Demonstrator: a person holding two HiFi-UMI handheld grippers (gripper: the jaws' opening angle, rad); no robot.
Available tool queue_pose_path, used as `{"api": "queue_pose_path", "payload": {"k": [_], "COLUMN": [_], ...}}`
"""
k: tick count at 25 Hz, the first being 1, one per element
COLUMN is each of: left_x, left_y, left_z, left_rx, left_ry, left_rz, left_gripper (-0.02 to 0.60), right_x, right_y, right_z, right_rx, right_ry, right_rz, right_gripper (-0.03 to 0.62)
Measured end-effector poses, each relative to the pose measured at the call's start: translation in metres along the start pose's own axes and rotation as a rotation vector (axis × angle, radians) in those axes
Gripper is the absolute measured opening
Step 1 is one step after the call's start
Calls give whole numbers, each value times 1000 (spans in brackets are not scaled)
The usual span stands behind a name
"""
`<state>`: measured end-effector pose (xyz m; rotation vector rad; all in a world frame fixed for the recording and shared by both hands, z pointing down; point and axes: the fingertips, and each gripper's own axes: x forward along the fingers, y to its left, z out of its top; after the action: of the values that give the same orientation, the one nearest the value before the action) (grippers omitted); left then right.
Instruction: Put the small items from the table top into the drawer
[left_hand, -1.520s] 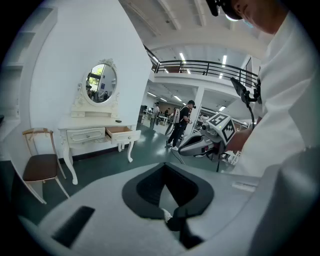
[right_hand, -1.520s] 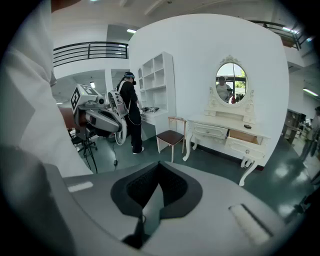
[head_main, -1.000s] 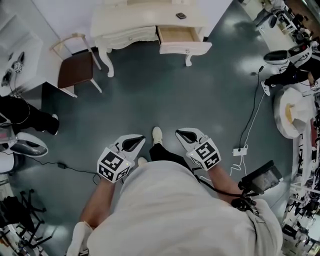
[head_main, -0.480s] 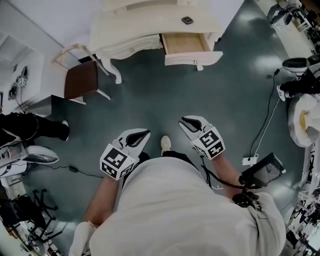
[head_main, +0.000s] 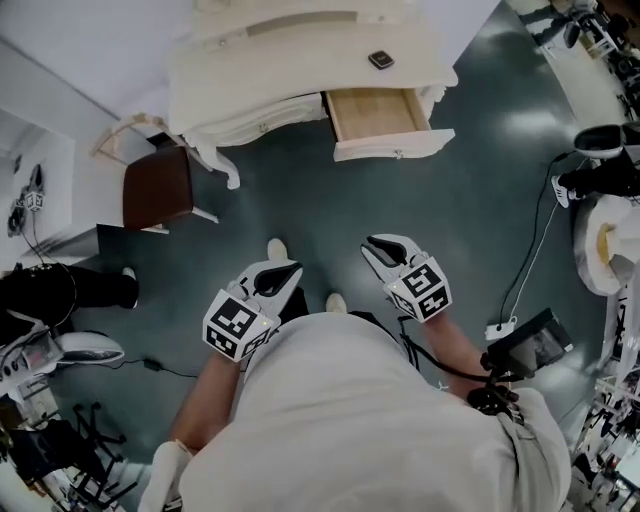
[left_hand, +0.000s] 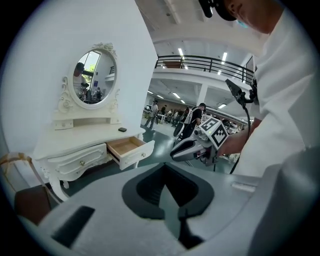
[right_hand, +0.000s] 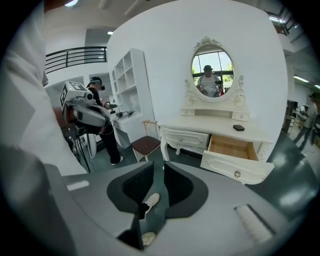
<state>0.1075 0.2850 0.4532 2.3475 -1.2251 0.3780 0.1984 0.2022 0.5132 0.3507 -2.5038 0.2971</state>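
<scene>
A small dark item (head_main: 380, 60) lies on the top of the white dressing table (head_main: 300, 50). It also shows as the dark item (left_hand: 122, 129) in the left gripper view and as the dark item (right_hand: 239, 127) in the right gripper view. Below it the wooden drawer (head_main: 375, 113) stands pulled out, with nothing in sight inside. Both grippers are held in front of the person's body, well short of the table. My left gripper (head_main: 285, 270) is shut and holds nothing. My right gripper (head_main: 380, 245) has its jaws a narrow gap apart; only floor and shoes show through the gap.
A brown-seated chair (head_main: 155, 185) stands left of the table. An oval mirror (right_hand: 212, 67) rises behind the table top. A person in dark clothes (head_main: 60, 290) is at the left. Cables and a power strip (head_main: 498, 330) lie on the floor at the right, by cluttered equipment.
The person has stepped closer to the dressing table, which now sits lower and larger in the head view. Both grippers stay in front of the body.
</scene>
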Motion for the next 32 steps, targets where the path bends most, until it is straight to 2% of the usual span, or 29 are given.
{"api": "queue_pose_path", "payload": {"k": [8, 14, 17, 22, 32], "left_x": [13, 8, 13, 34, 90], "left_y": [101, 155, 172, 193, 224], "left_z": [57, 65, 72, 93, 153], "left_rx": [75, 135, 114, 104, 68], "left_ry": [1, 37, 28, 29, 9], "left_rz": [-149, -231, -233, -226, -111], "left_gripper": [2, 2, 2, 2, 2], "right_x": [60, 92, 95, 100, 120], "right_y": [-50, -79, -102, -168, -322], "right_z": [72, 101, 106, 117, 131], "right_rx": [29, 76, 82, 87, 46], "right_ry": [3, -9, 0, 7, 33], "right_rz": [-130, -238, -279, -339, -362], "right_gripper": [77, 99, 111, 141, 189]}}
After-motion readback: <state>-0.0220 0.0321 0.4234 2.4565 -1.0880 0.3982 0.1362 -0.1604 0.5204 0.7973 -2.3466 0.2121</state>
